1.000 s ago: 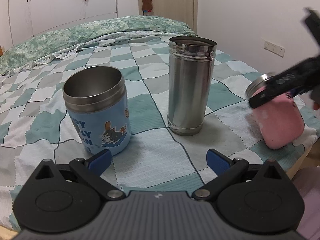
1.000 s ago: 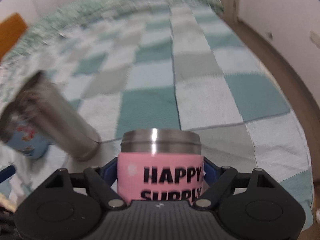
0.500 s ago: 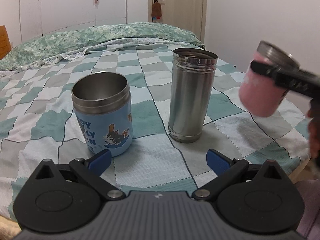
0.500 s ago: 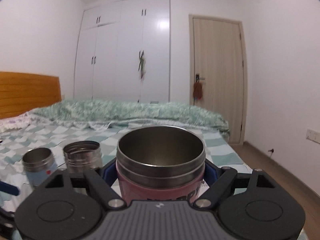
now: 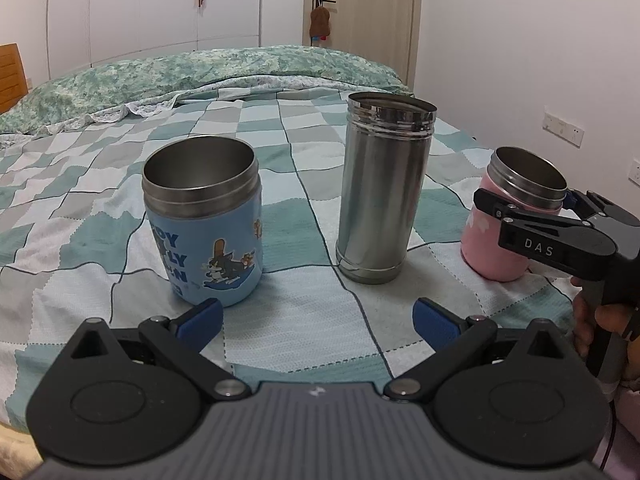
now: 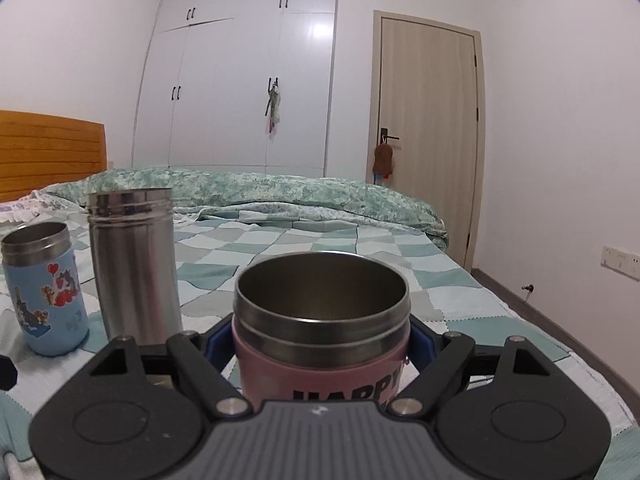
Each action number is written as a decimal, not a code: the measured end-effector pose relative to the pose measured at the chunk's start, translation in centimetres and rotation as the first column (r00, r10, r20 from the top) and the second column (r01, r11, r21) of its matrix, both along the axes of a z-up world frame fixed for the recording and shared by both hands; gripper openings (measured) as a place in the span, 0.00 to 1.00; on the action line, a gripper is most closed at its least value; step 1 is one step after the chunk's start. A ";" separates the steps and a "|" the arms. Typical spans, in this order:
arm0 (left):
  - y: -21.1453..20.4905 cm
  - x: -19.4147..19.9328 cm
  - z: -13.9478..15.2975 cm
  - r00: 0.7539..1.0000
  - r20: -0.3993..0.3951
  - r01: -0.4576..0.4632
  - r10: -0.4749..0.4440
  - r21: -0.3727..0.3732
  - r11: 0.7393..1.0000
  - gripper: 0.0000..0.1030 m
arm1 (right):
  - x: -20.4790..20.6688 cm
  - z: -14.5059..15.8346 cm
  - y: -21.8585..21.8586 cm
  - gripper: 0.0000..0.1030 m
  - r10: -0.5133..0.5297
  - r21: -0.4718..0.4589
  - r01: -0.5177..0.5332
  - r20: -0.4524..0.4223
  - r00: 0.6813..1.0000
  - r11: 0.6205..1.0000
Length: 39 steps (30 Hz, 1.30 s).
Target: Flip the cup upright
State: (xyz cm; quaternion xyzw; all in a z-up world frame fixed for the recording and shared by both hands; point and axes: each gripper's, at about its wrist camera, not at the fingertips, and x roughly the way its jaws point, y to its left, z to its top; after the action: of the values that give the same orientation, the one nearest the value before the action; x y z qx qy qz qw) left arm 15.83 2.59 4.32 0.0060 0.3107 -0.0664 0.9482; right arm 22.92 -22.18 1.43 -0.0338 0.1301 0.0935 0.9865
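pink cup (image 5: 508, 216) stands mouth up on the bed (image 5: 300, 320), right gripper (image 6: 320, 344) jaws clamped on its sides. flip looks done; next is letting go and backing out straight. left gripper (image 5: 316, 312) jaws apart, holding nothing. steel flask (image 5: 380, 188) and blue cup (image 5: 204, 224) stand to the left, bed edge near on the right.

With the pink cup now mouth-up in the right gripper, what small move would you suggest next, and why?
Probably open the right gripper and back it away. The pink cup already stands mouth-up with its base apparently on the bedspread, beside the steel tumbler, though the fingers clamp it. The left gripper is open and idle.
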 end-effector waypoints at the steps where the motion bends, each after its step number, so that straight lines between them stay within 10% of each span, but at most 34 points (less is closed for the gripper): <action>1: 0.0 -0.1 0.1 1.000 0.004 0.001 -0.001 0.000 1.000 1.00 | 0.0 0.0 -0.1 0.81 0.002 -0.004 -0.002 0.002 1.000 1.000; 4: 0.2 -0.7 0.4 0.999 0.043 -0.002 0.002 -0.007 1.000 1.00 | -1.1 -0.2 -0.3 1.00 0.006 0.022 -0.006 -0.010 1.000 1.000; 22: 1.4 -12.4 -0.3 0.934 0.346 -0.059 0.088 -0.095 0.994 1.00 | -17.8 0.9 -2.6 1.00 0.078 0.087 -0.091 0.135 0.988 0.992; 39: 1.7 -16.1 -4.2 0.881 0.444 -0.104 0.160 -0.147 0.984 1.00 | -20.4 -0.7 -1.0 1.00 0.059 0.071 -0.068 0.126 0.990 0.995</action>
State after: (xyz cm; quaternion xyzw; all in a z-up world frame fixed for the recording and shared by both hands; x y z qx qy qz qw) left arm -0.29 4.30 0.15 -0.0564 0.0756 -0.0166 0.9954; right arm 2.48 -23.15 0.73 -0.0066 0.0638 0.1275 0.9898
